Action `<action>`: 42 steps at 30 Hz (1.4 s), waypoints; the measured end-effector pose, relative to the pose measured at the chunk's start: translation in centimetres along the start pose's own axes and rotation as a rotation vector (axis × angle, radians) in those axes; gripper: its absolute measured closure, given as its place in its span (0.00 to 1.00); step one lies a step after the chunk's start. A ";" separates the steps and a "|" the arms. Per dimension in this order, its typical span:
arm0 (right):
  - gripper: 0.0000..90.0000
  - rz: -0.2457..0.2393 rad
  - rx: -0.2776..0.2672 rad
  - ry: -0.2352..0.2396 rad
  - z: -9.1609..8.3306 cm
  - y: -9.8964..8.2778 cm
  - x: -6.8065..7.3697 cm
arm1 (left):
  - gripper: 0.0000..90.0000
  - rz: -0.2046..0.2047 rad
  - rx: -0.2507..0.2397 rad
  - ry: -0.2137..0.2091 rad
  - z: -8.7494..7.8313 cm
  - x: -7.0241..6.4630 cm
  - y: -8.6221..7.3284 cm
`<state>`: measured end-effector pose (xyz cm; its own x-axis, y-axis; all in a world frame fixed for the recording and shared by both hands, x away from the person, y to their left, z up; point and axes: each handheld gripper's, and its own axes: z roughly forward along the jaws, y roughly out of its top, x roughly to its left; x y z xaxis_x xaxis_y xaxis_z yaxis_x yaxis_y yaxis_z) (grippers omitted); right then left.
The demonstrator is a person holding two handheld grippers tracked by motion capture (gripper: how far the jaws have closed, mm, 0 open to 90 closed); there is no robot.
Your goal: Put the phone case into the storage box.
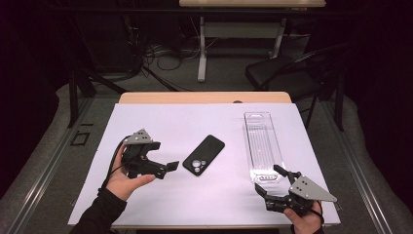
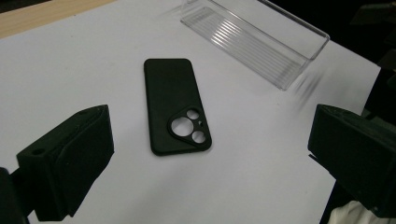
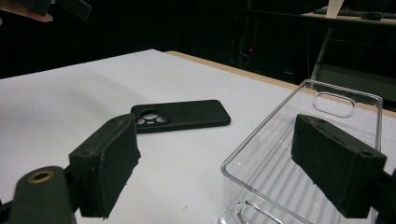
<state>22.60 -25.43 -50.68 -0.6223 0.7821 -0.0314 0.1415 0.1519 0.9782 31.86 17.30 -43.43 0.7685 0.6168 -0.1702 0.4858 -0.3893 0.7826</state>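
Note:
A black phone case (image 1: 203, 154) lies flat in the middle of the white mat (image 1: 170, 122), its camera cutouts at the near end. My left gripper (image 1: 168, 166) hovers just left of it, jaws open toward the case. In the left gripper view the case (image 2: 175, 112) sits ahead between the wide-open jaws of the left gripper (image 2: 212, 140). A clear plastic tray (image 1: 263, 146) lies lengthwise at the right. My right gripper (image 1: 269, 180) is at the tray's near end, open. In the right gripper view the right gripper (image 3: 219, 158) straddles the tray's (image 3: 299, 140) near corner without touching it.
The mat covers a wooden table whose far edge (image 1: 204, 97) shows. Behind it stand a black chair (image 1: 287, 73) and the legs of another table (image 1: 202, 53), with cables on the floor. Dark floor borders both sides.

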 end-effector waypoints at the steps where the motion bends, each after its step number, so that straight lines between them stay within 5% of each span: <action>1: 0.16 -0.006 0.002 -0.001 0.0 0.0 0.1 | 0.01 0.000 0.018 -0.004 0.2 0.0 0.1; 29: 0.16 -0.022 0.026 0.018 0.5 -0.6 0.5 | 0.01 0.022 0.112 0.077 3.8 0.2 2.5; 42: 0.16 -0.025 0.036 0.022 0.6 -0.8 0.5 | 0.01 -0.023 0.184 0.109 6.6 1.0 4.0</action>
<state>22.66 -24.78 -51.62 -0.6426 0.7645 -0.0510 0.1534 0.1936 0.9690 37.34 11.78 -44.42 0.7114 0.6937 -0.1128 0.5782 -0.4865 0.6550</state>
